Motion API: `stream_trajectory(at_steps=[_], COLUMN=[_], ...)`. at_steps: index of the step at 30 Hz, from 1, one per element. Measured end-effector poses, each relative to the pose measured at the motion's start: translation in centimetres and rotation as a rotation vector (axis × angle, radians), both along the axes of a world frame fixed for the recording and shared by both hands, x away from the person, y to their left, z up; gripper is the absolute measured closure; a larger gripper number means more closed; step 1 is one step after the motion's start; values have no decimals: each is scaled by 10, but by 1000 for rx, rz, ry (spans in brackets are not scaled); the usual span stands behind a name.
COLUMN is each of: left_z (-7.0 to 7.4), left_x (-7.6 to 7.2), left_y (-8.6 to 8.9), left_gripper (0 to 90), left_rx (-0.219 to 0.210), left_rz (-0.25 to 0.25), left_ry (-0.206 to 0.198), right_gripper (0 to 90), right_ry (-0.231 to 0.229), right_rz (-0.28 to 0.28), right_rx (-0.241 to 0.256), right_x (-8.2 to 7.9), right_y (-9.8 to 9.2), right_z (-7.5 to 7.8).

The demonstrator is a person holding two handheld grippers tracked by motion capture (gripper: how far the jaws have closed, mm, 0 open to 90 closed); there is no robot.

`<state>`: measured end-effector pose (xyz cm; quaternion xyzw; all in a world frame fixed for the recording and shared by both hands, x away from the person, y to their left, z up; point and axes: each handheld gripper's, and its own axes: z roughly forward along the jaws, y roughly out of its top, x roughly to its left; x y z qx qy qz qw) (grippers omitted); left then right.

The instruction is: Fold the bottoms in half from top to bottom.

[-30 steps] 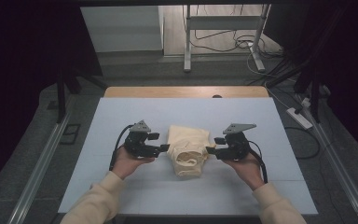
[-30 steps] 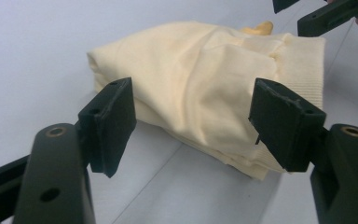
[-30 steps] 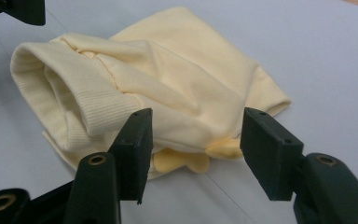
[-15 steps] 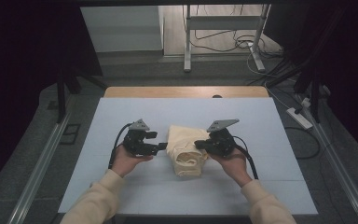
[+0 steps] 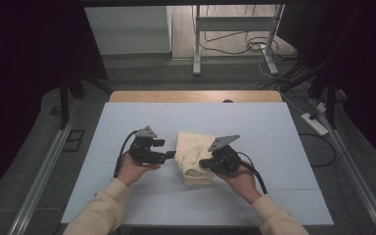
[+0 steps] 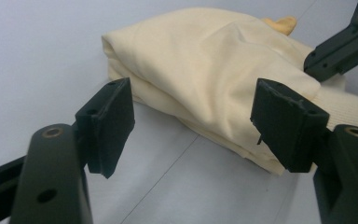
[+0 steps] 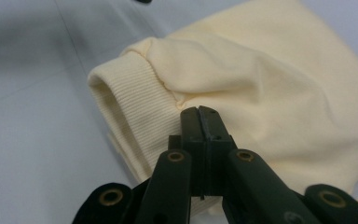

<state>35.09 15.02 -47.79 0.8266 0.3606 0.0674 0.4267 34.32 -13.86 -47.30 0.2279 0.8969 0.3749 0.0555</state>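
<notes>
A folded cream garment (image 5: 194,151) with a ribbed hem lies in the middle of the white table (image 5: 274,132). My left gripper (image 5: 169,154) sits just left of it, open, and its pads frame the fold (image 6: 205,70) without touching it. My right gripper (image 5: 203,164) rests on the garment's near right part. Its jaws are shut, and the cloth (image 7: 270,93) puckers at their tip (image 7: 199,112) beside the ribbed hem (image 7: 130,98). The right gripper's black arm (image 6: 340,46) also crosses the top right corner of the left gripper view.
A wooden strip (image 5: 196,96) runs along the table's far edge. Beyond it stand a metal frame (image 5: 235,34) and cables (image 5: 254,46) on the floor. A power strip (image 5: 314,123) lies off the table's right side. Bare tabletop surrounds the garment.
My right gripper has moved left from beside the garment onto its near right part and shut there. The left gripper has stayed open at the garment's left edge.
</notes>
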Motion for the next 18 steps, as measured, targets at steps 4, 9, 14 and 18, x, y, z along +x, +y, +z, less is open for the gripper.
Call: stream_trajectory(at_steps=[4,9,14,18], left_z=[0,0,0,0], left_x=[-1,0,-1,0], left_y=[1,1,1,2], left_gripper=[297,297,297,297], left_rx=[-1,2,3,2], left_rz=[1,0,2,4], left_ry=[0,2,1,2], right_gripper=[894,895,895,895], right_ry=[6,6,11,5], right_rz=[-1,5,2,5], right_rx=[-18,-32,-25,-29], right_x=[-4,-10,-10,-11], right_y=[0,2,2,2], right_z=[-7,-16,-18,-19])
